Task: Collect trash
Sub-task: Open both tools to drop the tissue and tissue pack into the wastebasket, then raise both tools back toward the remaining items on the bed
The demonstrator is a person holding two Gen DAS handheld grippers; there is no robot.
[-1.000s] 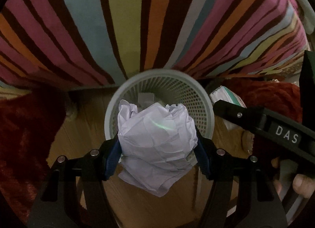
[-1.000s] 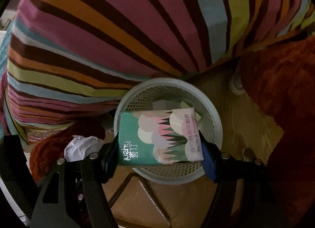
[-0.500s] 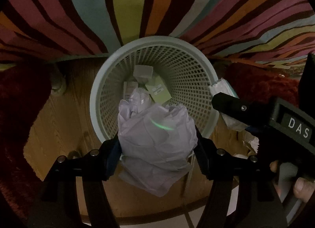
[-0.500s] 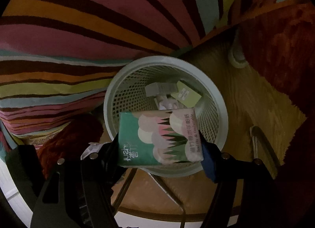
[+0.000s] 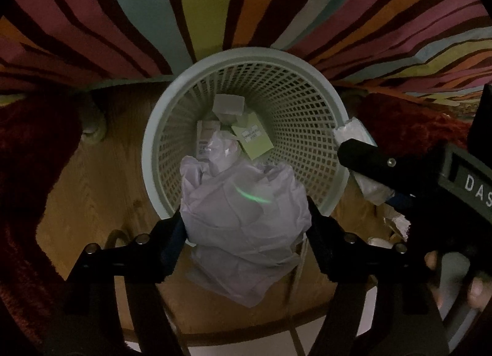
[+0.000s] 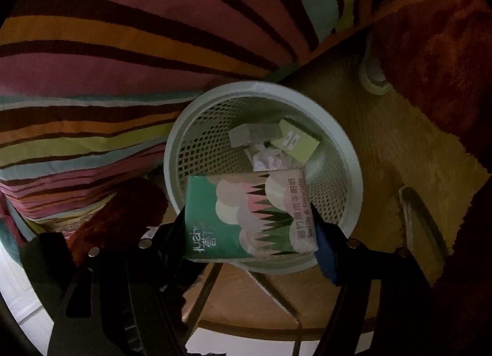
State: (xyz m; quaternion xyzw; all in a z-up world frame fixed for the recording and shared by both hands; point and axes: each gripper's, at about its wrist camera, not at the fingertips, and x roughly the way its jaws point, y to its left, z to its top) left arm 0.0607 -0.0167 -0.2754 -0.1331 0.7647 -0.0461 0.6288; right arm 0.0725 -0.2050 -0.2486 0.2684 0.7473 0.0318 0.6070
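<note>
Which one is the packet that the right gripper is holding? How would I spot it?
Find the pale mesh wastebasket on the wooden floor beside the striped bedding. Just above its near rim, the right gripper pinches a flat tissue packet. It is green with pink and cream clouds, dark pointed trees and the word "juahy", unlike the plain crumpled paper in the left gripper.

Crumpled matt paper, glossy plastic-wrapped pack, perforated plastic basket.

Home, prob. bedroom: striped bedding, red shag rug, wood floor (mesh wastebasket).
</note>
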